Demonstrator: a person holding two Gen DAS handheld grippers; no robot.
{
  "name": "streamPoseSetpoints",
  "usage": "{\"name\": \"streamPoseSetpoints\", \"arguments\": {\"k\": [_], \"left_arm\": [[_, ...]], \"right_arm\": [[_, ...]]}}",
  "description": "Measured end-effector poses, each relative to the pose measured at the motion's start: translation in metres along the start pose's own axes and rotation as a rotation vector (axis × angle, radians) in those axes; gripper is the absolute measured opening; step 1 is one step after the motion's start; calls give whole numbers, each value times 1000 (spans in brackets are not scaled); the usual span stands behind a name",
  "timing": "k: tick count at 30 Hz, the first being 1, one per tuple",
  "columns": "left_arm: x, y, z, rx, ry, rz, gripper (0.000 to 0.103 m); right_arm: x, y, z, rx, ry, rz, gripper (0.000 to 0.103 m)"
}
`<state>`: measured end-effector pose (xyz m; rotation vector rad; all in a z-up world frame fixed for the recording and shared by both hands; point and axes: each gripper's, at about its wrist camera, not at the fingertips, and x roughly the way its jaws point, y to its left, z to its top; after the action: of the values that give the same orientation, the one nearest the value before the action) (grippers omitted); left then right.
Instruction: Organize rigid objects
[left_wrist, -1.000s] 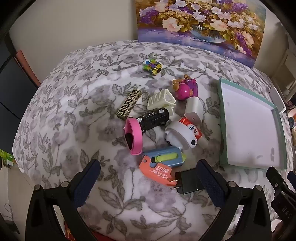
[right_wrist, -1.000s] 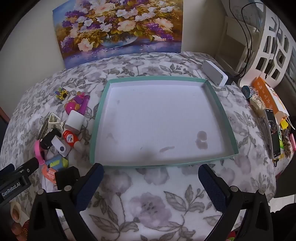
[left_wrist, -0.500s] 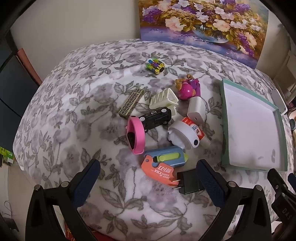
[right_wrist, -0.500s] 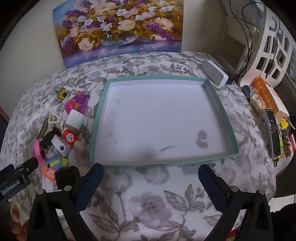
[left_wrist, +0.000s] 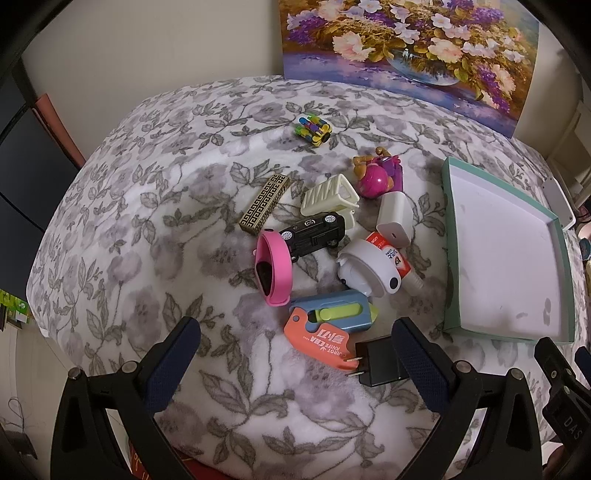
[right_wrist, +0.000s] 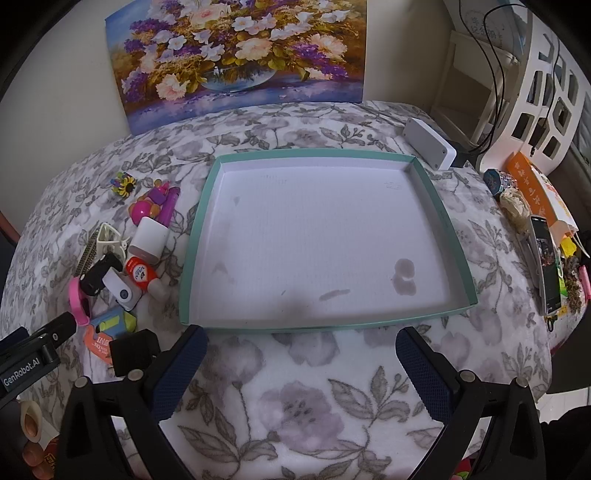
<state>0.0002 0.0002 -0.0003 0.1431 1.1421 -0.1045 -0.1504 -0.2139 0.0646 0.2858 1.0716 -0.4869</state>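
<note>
Cream wall (left_wrist: 155, 40), flower painting (right_wrist: 240, 55), white lattice shelf (right_wrist: 546, 92).

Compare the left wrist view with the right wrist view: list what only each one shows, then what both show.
Only the left wrist view: the left hand-held gripper, open, and the gold-patterned bar in full.

Only the right wrist view: the right hand-held gripper, open, the phone, the orange booklet and the white shelf.

Both: the teal tray, holding nothing, the black charger, the pink wristband, the black toy car and the flower painting.
</note>
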Motion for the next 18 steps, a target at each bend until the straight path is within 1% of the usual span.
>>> {"name": "streamPoseSetpoints", "arguments": {"k": [10, 14, 18], "left_arm": [[0, 0, 0, 1, 0, -5, 103], [-1, 4, -8, 2, 0, -7, 103], [0, 3, -8, 2, 0, -8, 103]], "right_arm": [[0, 1, 0, -1, 2, -1, 103], [1, 1, -1, -4, 3, -3, 103], [1, 1, -1, -6, 4, -3, 103]]}}
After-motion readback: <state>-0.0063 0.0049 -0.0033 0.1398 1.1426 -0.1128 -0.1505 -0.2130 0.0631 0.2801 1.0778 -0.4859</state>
